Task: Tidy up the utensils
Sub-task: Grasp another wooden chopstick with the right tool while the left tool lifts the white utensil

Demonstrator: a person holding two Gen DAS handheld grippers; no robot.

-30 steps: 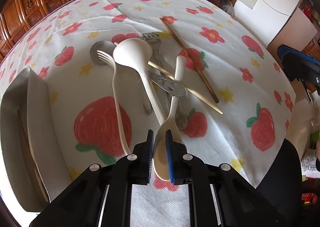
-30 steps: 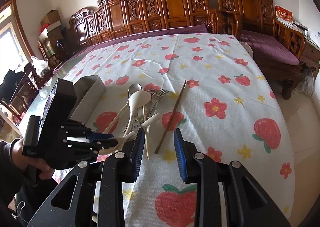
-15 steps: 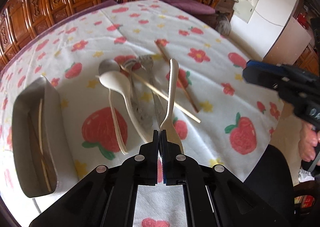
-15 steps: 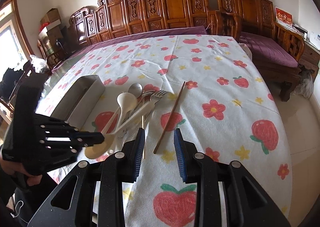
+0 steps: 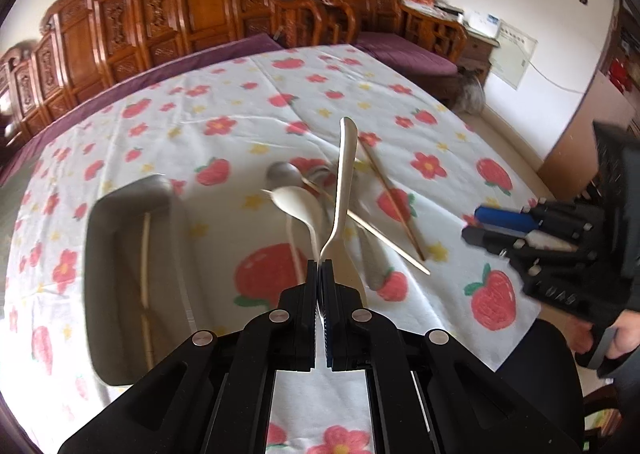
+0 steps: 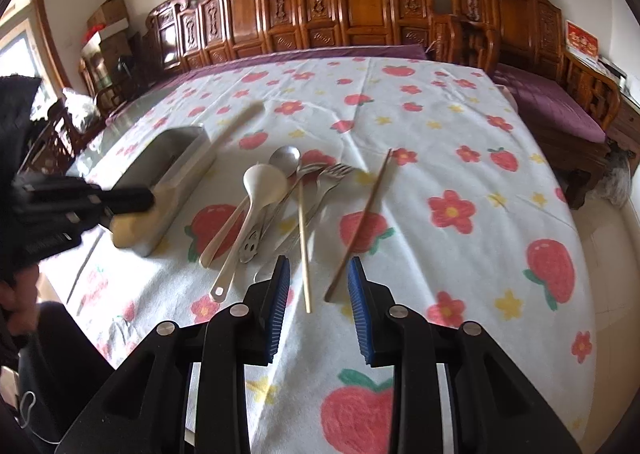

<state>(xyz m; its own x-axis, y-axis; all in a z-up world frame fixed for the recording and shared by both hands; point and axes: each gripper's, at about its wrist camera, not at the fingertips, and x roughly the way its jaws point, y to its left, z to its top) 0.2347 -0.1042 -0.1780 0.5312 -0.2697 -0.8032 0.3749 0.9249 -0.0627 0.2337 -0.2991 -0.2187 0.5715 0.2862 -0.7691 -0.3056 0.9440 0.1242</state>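
**Cream spoon lifted, tray not yet reached**

The left gripper (image 5: 319,269) is clamped tight on the bowl end of a cream plastic spoon (image 5: 345,177), handle pointing to 12 o'clock, clear of the strawberry-print tablecloth (image 5: 224,101). The grey rectangular metal tray (image 5: 116,254) lies at 9 o'clock, holding pale chopsticks. The right gripper (image 6: 318,300) hangs partly open and empty above a pale wooden chopstick (image 6: 303,238). Recommended: swing the handle parallel to the tray's long side, lower it inside, then release; avoid the remaining utensil pile (image 6: 276,189).
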